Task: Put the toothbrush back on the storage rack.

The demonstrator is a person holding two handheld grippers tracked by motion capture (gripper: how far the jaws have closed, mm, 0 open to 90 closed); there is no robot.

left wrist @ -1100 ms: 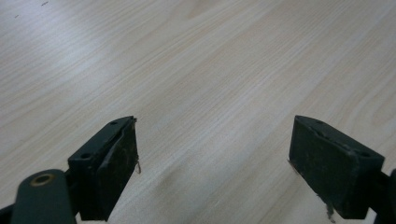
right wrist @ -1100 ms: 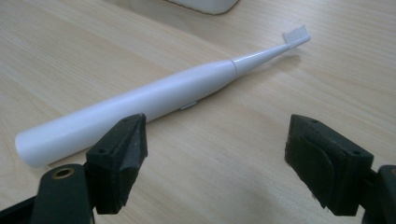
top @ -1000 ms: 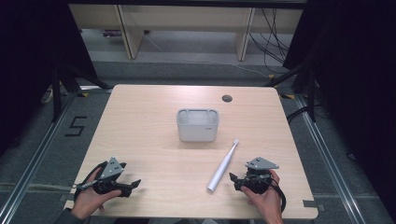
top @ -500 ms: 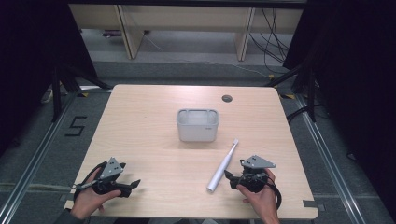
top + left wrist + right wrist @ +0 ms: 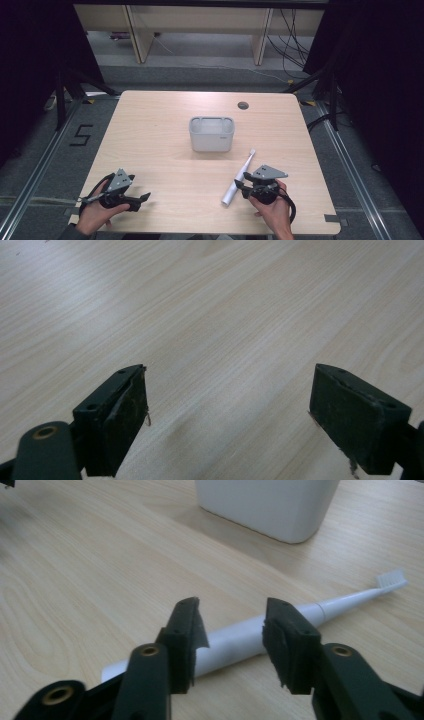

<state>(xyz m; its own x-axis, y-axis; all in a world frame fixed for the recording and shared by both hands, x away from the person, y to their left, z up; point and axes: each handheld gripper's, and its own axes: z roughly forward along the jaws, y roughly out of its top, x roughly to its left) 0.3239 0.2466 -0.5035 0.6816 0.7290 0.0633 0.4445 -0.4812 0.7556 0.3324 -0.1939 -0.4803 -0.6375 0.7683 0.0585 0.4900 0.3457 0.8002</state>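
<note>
Right gripper view: right gripper [image 5: 230,630] with jaws partly apart, straddling the handle of a white electric toothbrush [image 5: 260,632] that lies flat on the table [image 5: 75,580]; contact between pads and handle cannot be told. Brush head points far-right. White rectangular holder [image 5: 265,505] stands just beyond it. High view: toothbrush [image 5: 239,176] at near right, holder [image 5: 211,134] mid-table. Left gripper [image 5: 132,199] at near left, well apart from both. Left gripper view: jaws spread wide, bare wood between.

Grey floor [image 5: 210,75], wooden shelving [image 5: 200,20], black curtains [image 5: 380,75] around.
</note>
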